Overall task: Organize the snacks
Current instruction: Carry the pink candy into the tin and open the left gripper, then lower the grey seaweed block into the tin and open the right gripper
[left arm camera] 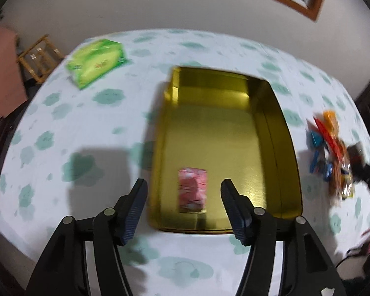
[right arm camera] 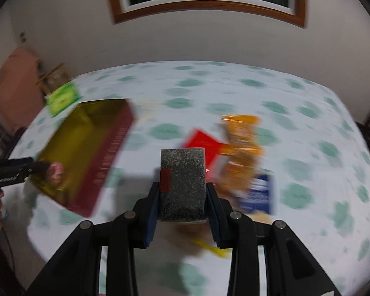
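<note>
Mid-transfer step: right tongs (right arm camera: pixel 182 197) are pinching a dark speckled rectangular snack bar in clear wrap (right arm camera: pixel 182 185), held above the white surface w/ green cloud print (right arm camera: pixel 296 113), just in front of the pile of orange, red & blue snack packets (right arm camera: pixel 244 162). Left tongs (left arm camera: pixel 183 197) are spread w/ nothing between them, hovering over the near end of the gold-lined rectangular tin w/ dark red sides (left arm camera: pixel 281 133), where one pink wrapped snack (left arm camera: pixel 193 190) lies. Next move prob calls for swinging the bar left over the tin rim, lowering, then releasing beside the pink one; the green box (left arm camera: pixel 96 61) sits well apart at the far left.
</note>
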The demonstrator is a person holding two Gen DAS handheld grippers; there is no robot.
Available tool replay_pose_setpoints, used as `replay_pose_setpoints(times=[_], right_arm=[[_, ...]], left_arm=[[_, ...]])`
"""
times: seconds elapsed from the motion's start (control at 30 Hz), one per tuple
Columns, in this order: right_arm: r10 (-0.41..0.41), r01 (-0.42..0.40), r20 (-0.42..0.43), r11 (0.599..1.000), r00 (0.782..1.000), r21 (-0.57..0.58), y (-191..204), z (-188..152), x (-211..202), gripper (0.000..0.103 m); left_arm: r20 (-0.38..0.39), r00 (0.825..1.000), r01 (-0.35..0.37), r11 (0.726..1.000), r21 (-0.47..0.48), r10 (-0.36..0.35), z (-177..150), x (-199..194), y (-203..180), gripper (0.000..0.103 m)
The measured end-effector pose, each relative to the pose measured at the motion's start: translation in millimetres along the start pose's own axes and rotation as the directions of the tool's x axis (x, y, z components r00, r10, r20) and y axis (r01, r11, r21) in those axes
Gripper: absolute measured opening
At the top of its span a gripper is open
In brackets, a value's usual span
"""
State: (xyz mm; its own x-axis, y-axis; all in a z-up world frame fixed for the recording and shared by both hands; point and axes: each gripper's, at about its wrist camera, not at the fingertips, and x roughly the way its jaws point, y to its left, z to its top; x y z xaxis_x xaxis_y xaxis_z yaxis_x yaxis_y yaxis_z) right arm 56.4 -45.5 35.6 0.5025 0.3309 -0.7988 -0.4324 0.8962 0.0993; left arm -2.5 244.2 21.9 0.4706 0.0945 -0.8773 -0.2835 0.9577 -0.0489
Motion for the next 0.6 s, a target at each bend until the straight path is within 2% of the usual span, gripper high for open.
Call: replay_pose_setpoints(times=[0.13,0.33,0.6], right_arm=[[0.069,-0.070,-0.026,0.996,0.997,-0.047,46.4,9.7,18.0,0.035],[0.120,-0.130,-0.085,0.984,0.989,-0.119,104.1,14.2,40.7,0.035],[0.092,-0.118,-0.123,0.970,0.988,-0.215,146.1,17.1,65.9,0.035]], left_arm=[[0.023,0.998,-0.057,0.995,-0.077,0.059,-4.5,-13.5,27.5,0.062],[0.006,0.997,-0.077,0.984,-0.159,0.079,-20.9,-16.9,55.3,0.062],[-0.020,0.992,-0.128,0.965,-0.229,0.127,-39.3,-16.7,81.5,0.062]])
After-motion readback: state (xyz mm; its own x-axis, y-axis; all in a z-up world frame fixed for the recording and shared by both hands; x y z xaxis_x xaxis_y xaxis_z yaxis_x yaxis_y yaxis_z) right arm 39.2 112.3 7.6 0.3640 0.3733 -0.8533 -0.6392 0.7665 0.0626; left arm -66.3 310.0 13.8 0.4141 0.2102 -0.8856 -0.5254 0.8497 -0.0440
